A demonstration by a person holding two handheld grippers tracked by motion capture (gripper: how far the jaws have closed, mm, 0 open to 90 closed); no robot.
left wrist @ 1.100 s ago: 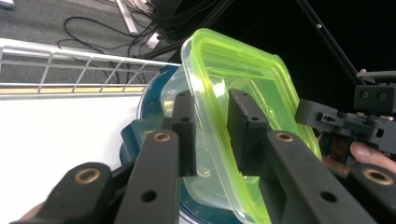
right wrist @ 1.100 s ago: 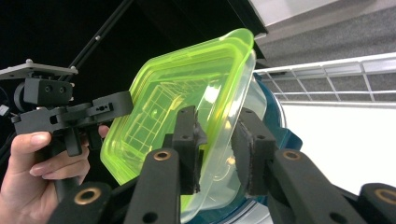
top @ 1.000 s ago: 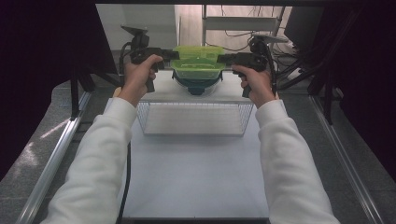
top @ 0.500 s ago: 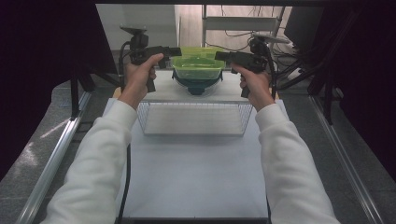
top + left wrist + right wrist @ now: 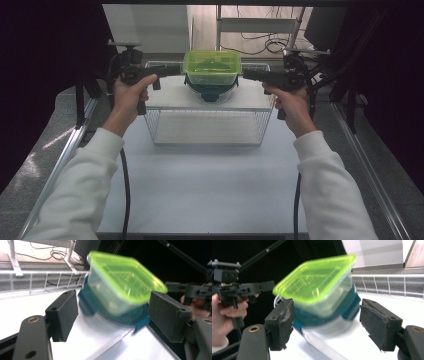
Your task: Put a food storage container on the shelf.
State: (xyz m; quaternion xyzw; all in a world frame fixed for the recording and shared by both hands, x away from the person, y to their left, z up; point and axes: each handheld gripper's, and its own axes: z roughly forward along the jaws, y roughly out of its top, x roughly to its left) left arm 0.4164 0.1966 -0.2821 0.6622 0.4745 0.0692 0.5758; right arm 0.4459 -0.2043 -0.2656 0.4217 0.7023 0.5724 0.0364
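White tabletop (image 5: 200, 190) lies bare in front of you, your two sleeves coming in over it. Past that stands a wire rack (image 5: 207, 127) with a flat white top, and on the far part of that top sits the box (image 5: 212, 67): a clear tub with a lime-green lid, resting on a dark teal lid or dish beneath it.

The relation to mind is this: the box lies straight between your two tools, on the line from one to the other. Your left gripper (image 5: 175, 71) points at it from the left, your right gripper (image 5: 248, 75) from the right, both held level and at about the height of the tub's wall. Its long axis runs across the rack, left to right, so each gripper faces a short end. Neither hand is clearly nearer; both tips stand just off the box, with a small gap showing on each side in the high view.

Both pairs of jaws have just been opening and now stand wide apart. In the left gripper view the box (image 5: 120, 287) shows between and beyond the pads, touching neither; the right gripper view shows the same, the box (image 5: 319, 290) ahead of the spread pads. Neither gripper holds anything.

By my reading the box has been set down on the rack and let go.
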